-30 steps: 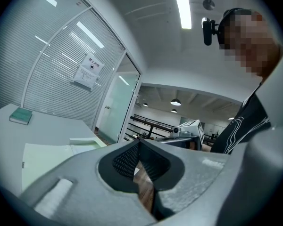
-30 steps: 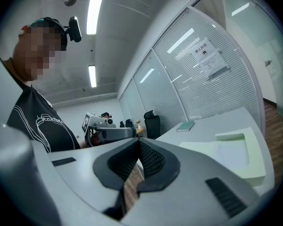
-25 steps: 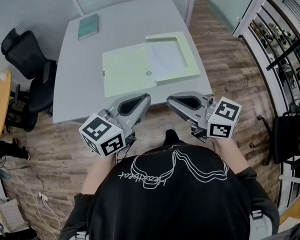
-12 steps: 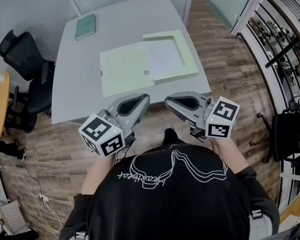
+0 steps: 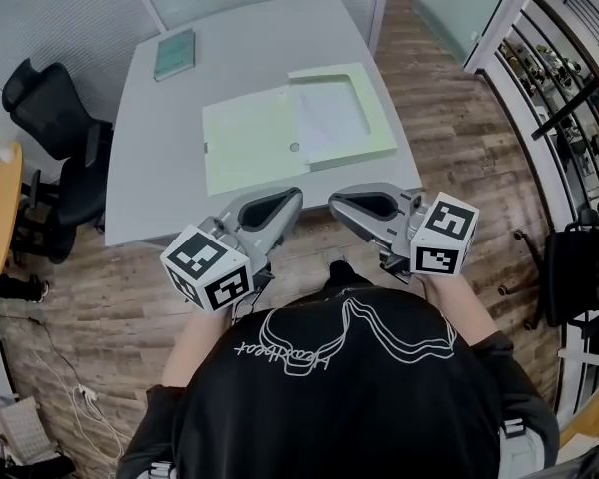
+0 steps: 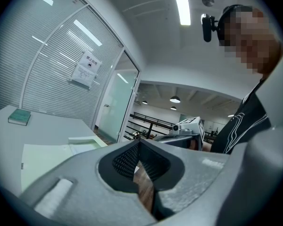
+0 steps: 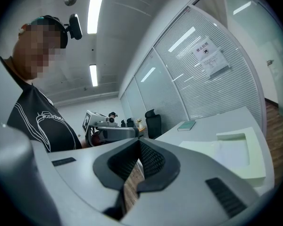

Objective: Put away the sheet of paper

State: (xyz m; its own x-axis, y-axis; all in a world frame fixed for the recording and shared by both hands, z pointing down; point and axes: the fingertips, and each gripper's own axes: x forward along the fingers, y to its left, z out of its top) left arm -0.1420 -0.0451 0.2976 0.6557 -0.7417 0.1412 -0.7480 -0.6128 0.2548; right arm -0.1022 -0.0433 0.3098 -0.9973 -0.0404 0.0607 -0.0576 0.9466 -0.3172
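Your left gripper [image 5: 296, 199] and your right gripper [image 5: 336, 204] both have the jaws pressed together with nothing between them. You hold them in front of your body, tips facing each other, above the near edge of the table [image 5: 155, 178]. The sheet of paper [image 5: 331, 118] lies in the right half of the open green folder [image 5: 248, 146] on the table, apart from both grippers.

Black shirt [image 5: 379, 417], white line print — grey left gripper [image 5: 297, 197] and right gripper [image 5: 333, 204], black-and-white cubes [image 5: 208, 269].
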